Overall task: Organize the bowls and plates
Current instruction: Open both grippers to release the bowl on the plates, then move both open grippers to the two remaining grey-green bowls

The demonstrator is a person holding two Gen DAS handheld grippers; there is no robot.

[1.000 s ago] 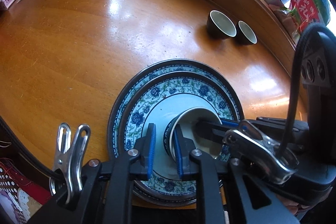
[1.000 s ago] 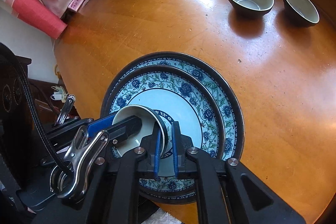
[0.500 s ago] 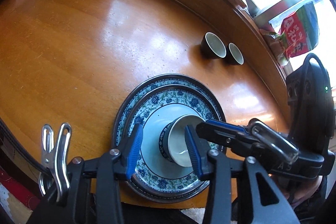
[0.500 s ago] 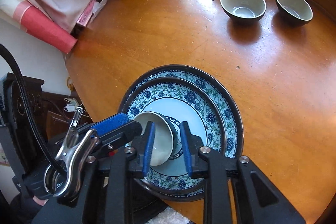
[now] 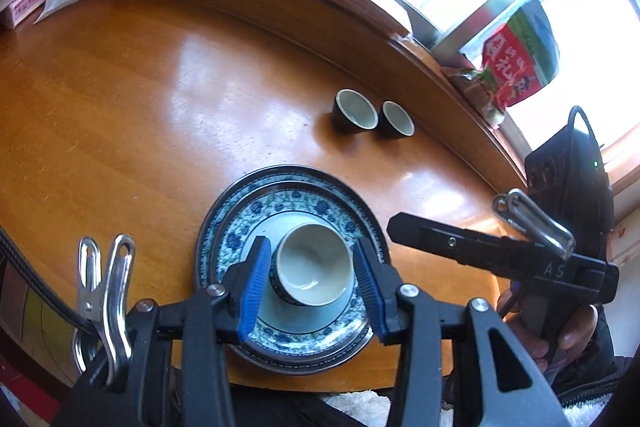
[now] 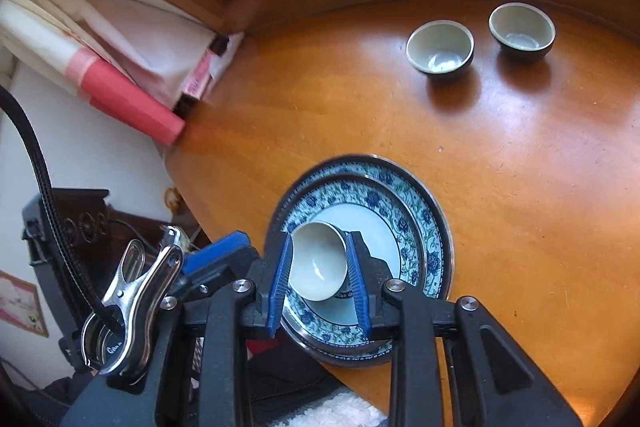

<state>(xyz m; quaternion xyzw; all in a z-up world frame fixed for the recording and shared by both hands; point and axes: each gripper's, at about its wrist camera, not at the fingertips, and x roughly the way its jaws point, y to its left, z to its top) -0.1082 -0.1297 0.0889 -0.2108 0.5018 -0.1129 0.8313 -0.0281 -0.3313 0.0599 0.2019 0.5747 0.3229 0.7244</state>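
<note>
Blue-patterned small plate [image 5: 320, 211] sits nested on the larger plate [image 5: 240, 201] at lower centre of the frame, near the desk [image 5: 140, 115] front edge, with one cup-like bowl [image 5: 310, 269] upright on top, empty, so stacking looks partly done. Two dark bowls [image 6: 440, 49] [image 6: 522, 29], both empty, stand side by side and well apart toward the upper right, not yet gathered. Left tongs [image 5: 310, 283] and right tongs [image 6: 320, 279] have just been opening; both are spread, pads clear of the bowl.
</note>
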